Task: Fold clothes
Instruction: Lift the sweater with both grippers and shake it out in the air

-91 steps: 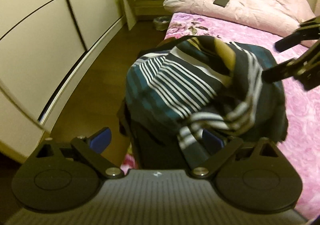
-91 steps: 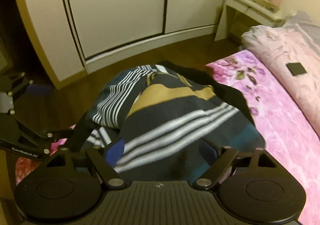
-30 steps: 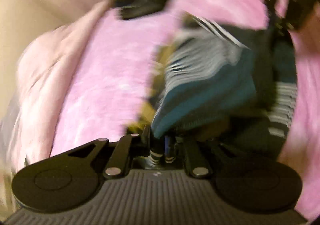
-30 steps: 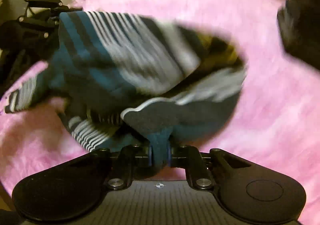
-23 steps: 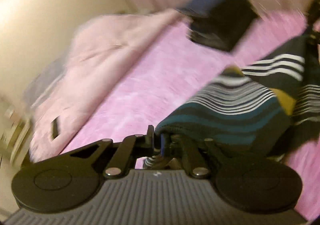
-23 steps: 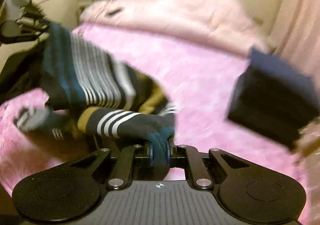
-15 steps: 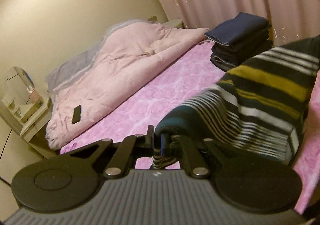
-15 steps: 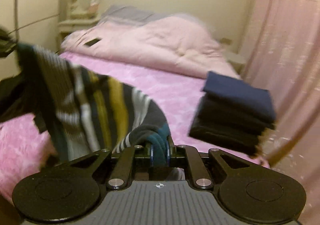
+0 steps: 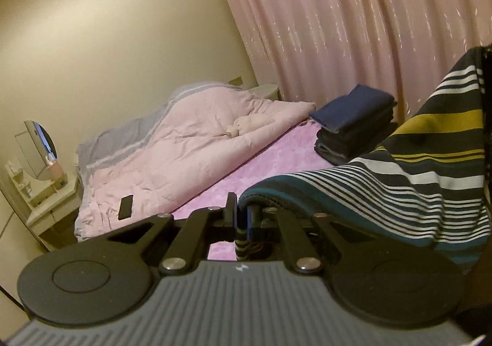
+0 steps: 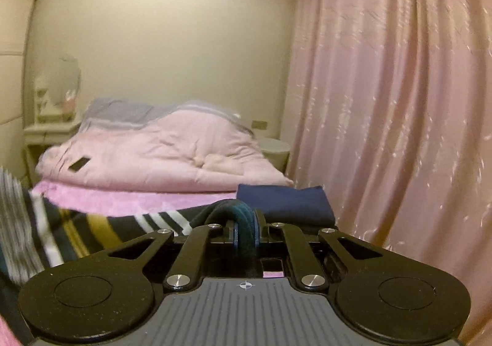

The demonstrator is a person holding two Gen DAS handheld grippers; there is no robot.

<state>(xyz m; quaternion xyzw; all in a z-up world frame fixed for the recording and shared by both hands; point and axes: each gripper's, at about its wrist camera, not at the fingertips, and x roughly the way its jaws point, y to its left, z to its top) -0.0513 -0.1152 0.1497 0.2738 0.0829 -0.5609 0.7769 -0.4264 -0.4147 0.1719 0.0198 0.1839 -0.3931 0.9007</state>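
A striped sweater (image 9: 415, 167) in dark navy, teal, white and mustard hangs lifted above the pink bed (image 9: 270, 161). My left gripper (image 9: 244, 217) is shut on its teal edge, and the cloth stretches up and to the right out of view. In the right wrist view the same striped sweater (image 10: 92, 226) trails off to the left, blurred at the frame edge. My right gripper (image 10: 246, 229) is shut on a bunched teal fold of it.
A stack of folded dark blue clothes (image 9: 353, 124) (image 10: 286, 201) sits at the bed's far side by the pink curtain (image 10: 384, 100). A pink duvet (image 9: 190, 143) with a black phone (image 9: 126, 207) lies at the head. A dressing table with mirror (image 9: 37, 161) stands left.
Both grippers closed on the sweater, lifted it off the bed's edge and swung to face the bed. Over the last half second they rose further and the cloth stretched between them.
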